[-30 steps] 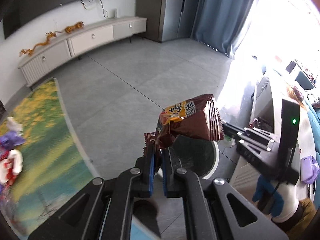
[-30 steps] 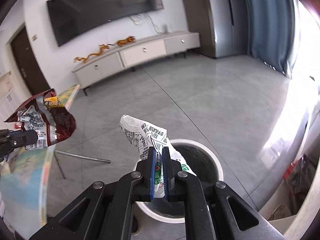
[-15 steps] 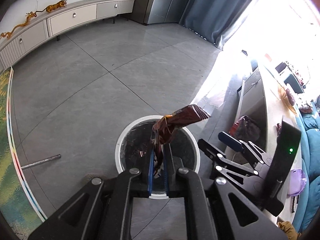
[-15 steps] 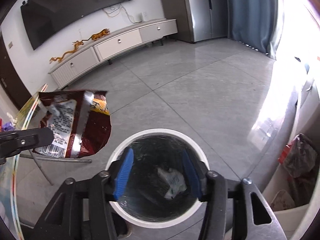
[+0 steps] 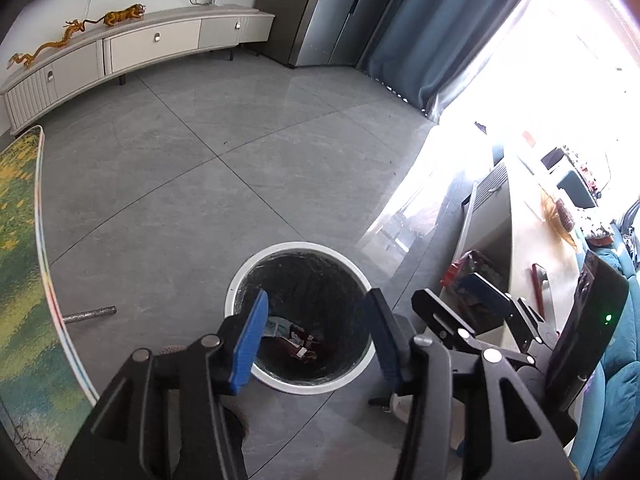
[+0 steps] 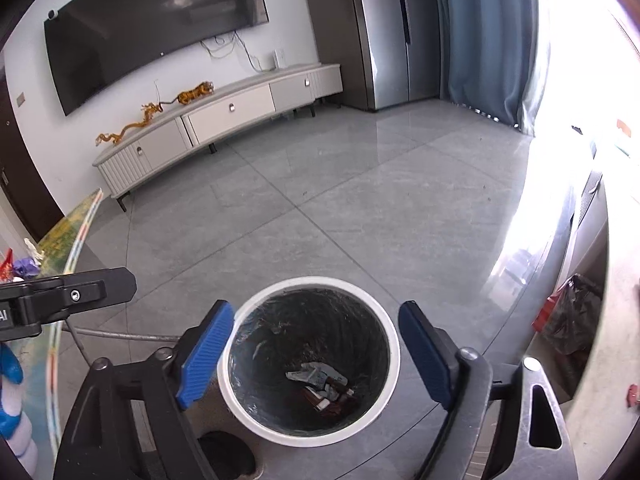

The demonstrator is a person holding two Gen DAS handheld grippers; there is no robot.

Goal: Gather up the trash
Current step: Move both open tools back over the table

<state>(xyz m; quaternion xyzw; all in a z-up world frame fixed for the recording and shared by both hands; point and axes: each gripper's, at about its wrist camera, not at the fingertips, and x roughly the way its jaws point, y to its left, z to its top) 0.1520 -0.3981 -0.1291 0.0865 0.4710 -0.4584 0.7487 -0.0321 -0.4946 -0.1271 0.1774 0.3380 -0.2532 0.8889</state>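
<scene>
A round white-rimmed trash bin (image 5: 240,284) with a black liner stands on the grey floor; it also shows in the right wrist view (image 6: 394,344). At its bottom lie a brown snack wrapper (image 5: 298,348) and a white wrapper (image 6: 316,374). My left gripper (image 5: 316,340) is open and empty, hovering over the bin. My right gripper (image 6: 316,354) is open and empty, also over the bin. The right gripper's body (image 5: 480,320) shows at the right of the left wrist view. The left gripper's finger (image 6: 68,294) shows at the left of the right wrist view.
A glass table with a green-yellow mat (image 5: 24,280) lies left, with more wrappers (image 6: 16,266) on its far end. A white TV cabinet (image 6: 224,116) lines the back wall. A pale counter (image 5: 520,240) and a dark bag (image 6: 572,316) stand right.
My left gripper opened and dropped the brown wrapper into the bin. My right gripper, which released the white wrapper earlier, stays open over the bin.
</scene>
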